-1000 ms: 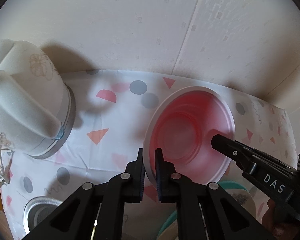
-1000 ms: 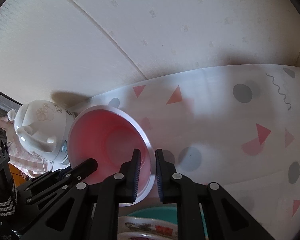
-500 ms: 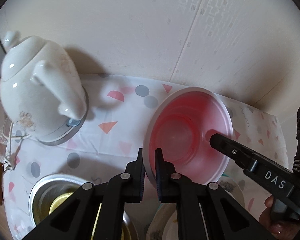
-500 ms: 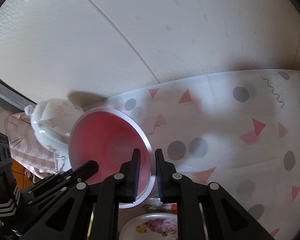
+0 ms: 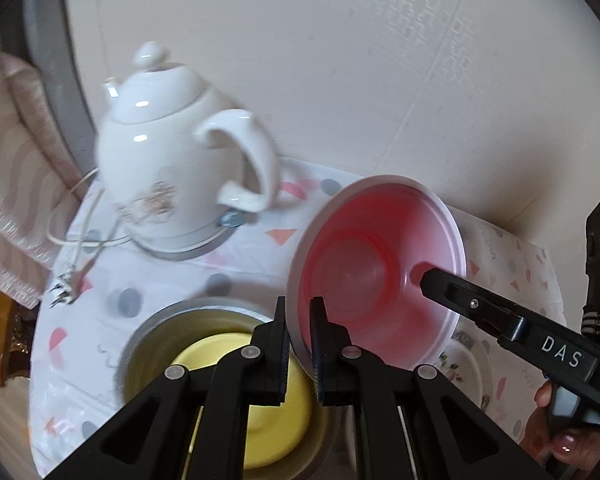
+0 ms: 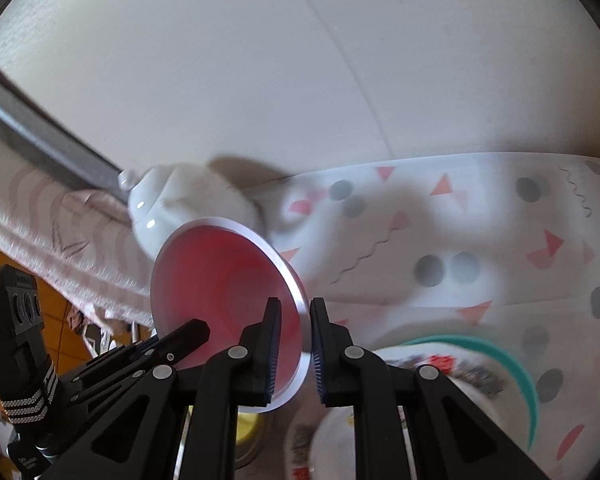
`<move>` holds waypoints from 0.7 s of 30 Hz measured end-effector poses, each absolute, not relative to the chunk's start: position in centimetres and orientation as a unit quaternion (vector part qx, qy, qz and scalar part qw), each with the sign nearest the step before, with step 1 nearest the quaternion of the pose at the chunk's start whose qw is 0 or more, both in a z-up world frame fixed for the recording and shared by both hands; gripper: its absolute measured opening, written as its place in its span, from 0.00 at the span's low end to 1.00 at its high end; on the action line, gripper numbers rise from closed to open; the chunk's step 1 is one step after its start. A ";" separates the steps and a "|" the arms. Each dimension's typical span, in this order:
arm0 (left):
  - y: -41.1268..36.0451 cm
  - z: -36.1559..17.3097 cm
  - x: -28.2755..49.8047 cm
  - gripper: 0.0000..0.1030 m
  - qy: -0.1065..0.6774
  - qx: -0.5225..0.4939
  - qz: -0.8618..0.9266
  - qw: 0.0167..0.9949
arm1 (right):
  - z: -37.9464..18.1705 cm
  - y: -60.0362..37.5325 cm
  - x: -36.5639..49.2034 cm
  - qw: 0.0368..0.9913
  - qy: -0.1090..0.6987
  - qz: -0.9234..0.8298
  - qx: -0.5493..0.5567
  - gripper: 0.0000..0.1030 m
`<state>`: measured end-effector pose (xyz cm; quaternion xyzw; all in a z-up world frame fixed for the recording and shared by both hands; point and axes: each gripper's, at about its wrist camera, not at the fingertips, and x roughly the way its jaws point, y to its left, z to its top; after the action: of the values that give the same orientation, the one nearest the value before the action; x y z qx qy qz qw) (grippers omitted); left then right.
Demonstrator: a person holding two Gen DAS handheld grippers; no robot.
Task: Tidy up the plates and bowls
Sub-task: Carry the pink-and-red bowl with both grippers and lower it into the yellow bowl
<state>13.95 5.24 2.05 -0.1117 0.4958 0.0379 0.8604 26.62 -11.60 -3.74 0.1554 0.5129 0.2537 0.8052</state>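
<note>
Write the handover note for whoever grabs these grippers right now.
Left gripper: shut on the pink bowl's near rim.
Right gripper: shut on the same bowl's opposite rim.
The bowl is tilted, held above the table.
Below: a yellow dish inside a metal bowl, and patterned plates beside it. A white kettle stands at the back.
Done: pink bowl picked up.
Left: set it down, probably with the other bowls.

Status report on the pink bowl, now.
Left hand-held gripper and right hand-held gripper both shut on the pink bowl rim. Bowl tilted, off the table. White kettle close behind; steel bowl below.
</note>
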 end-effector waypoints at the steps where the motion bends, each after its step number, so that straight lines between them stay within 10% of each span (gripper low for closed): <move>1: 5.7 2.1 13.4 0.09 0.495 -0.115 0.042 0.860 | -3.7 -11.0 26.3 0.802 0.515 0.261 0.154 0.14; 21: 11.2 -2.2 7.0 0.10 0.537 -0.158 0.094 0.823 | -6.7 -4.7 21.5 0.755 0.570 0.307 0.103 0.14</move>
<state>6.97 11.19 -2.24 -0.1579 0.5371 0.0938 0.8233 21.46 -4.68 -6.68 0.1032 0.5703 0.3074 0.7547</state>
